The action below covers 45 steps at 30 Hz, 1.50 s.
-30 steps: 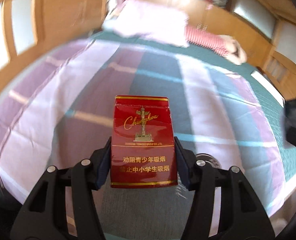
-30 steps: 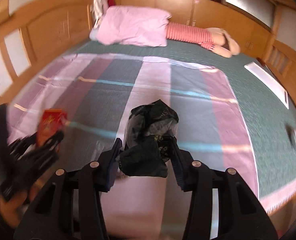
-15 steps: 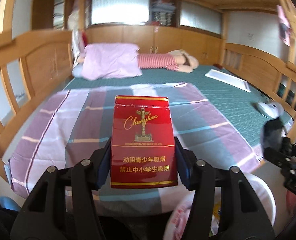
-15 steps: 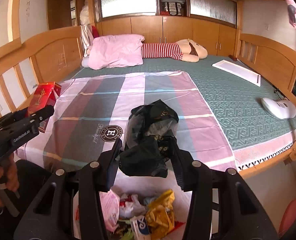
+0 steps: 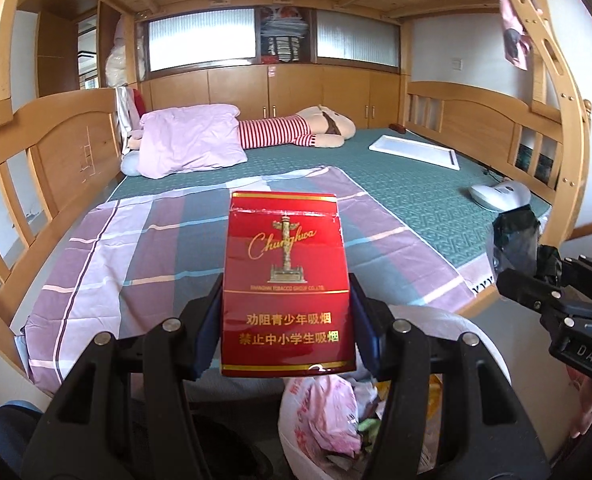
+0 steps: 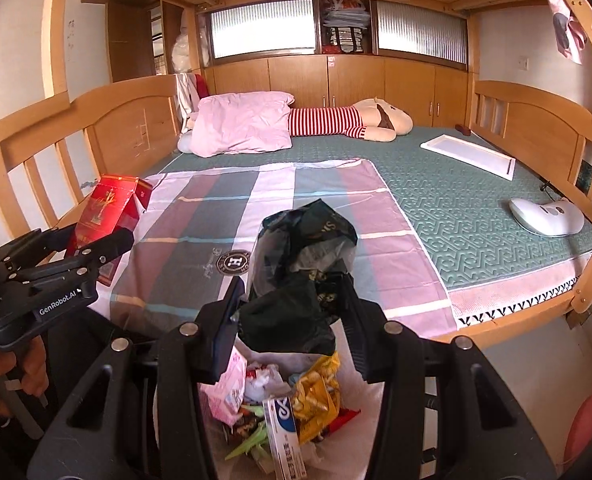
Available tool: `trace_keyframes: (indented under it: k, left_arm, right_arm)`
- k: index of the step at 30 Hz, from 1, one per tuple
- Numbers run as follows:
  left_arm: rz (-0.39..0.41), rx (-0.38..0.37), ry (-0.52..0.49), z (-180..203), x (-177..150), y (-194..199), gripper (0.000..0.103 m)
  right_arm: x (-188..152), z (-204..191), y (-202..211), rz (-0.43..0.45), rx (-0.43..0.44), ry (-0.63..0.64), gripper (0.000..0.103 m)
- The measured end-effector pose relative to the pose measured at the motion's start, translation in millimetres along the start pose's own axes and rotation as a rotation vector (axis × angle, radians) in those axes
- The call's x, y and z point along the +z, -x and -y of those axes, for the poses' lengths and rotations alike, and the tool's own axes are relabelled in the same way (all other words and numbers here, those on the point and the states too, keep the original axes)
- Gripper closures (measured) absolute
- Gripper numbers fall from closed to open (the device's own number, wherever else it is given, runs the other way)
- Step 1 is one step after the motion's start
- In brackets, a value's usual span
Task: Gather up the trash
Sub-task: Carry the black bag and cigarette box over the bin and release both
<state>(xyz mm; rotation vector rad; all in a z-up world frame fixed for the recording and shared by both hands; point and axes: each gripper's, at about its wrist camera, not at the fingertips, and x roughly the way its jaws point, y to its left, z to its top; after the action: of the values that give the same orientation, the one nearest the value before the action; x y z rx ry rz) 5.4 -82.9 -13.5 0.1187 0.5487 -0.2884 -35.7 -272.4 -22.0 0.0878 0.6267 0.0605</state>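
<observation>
Trash bin (image 6: pixel 360 408) at 6 o'clock; left gripper (image 5: pixel 286 320) pinches pack (image 5: pixel 286 280), right gripper (image 6: pixel 292 312) pinches bag (image 6: pixel 300 264), maybe plastic.

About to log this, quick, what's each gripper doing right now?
Left gripper: closed on the red cigarette pack.
Right gripper: closed on the crumpled black plastic bag.

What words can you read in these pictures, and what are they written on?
"Chunghwa": red cigarette pack, held in the left gripper.
"劝阻青少年吸烟" and "禁止中小学生吸烟": same pack, lower front.
Small gold line under the pack's tower drawing: too small to read.
"GenRobot.AI": side of the left gripper, in the right wrist view.
"DAS": body of the right gripper, cut off at the edge.
"H": round badge on the blanket.
Printing on the black bag and the trash below: unreadable.
</observation>
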Motion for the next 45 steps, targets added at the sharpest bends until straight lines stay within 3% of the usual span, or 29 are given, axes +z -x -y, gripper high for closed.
trace_keyframes:
  k: [5,17,22,25,30,36,42,45]
  left_arm:
    - [0.011,-0.001,-0.029,13.0,-7.0,14.5,0.046]
    - [-0.019,-0.026,-0.033,18.3,-12.2,7.8,0.046]
    - [-0.043,-0.040,-0.026,17.3,-15.4,0.6,0.046]
    - [-0.069,-0.057,-0.015,16.5,-18.7,-5.9,0.046]
    - [-0.119,-0.087,-0.002,15.3,-26.3,-18.1,0.046]
    - [-0.233,-0.219,-0.030,33.6,-44.4,-43.8,0.046]
    - [-0.391,-0.322,-0.059,49.8,-68.7,-77.1,0.045]
    - [-0.421,-0.356,-0.061,53.0,-75.1,-83.7,0.043]
  right_arm:
    - [-9.2,8.6,3.8,-0.017,0.016,-0.017,0.056]
    - [-50.1,5.6,-37.0,-0.200,0.047,-0.045,0.056]
    - [-57.9,4.1,-43.8,-0.257,0.067,-0.030,0.042]
    - [-55.0,10.8,-36.4,-0.232,0.059,-0.048,0.033]
    - [-42.1,35.3,-11.0,-0.117,-0.007,-0.127,0.030]
    - [-30.7,59.4,18.3,0.025,-0.022,-0.235,0.026]
    - [-29.8,61.2,22.2,0.048,-0.027,-0.243,0.026]
    - [-29.9,60.3,18.7,0.044,-0.025,-0.248,0.025]
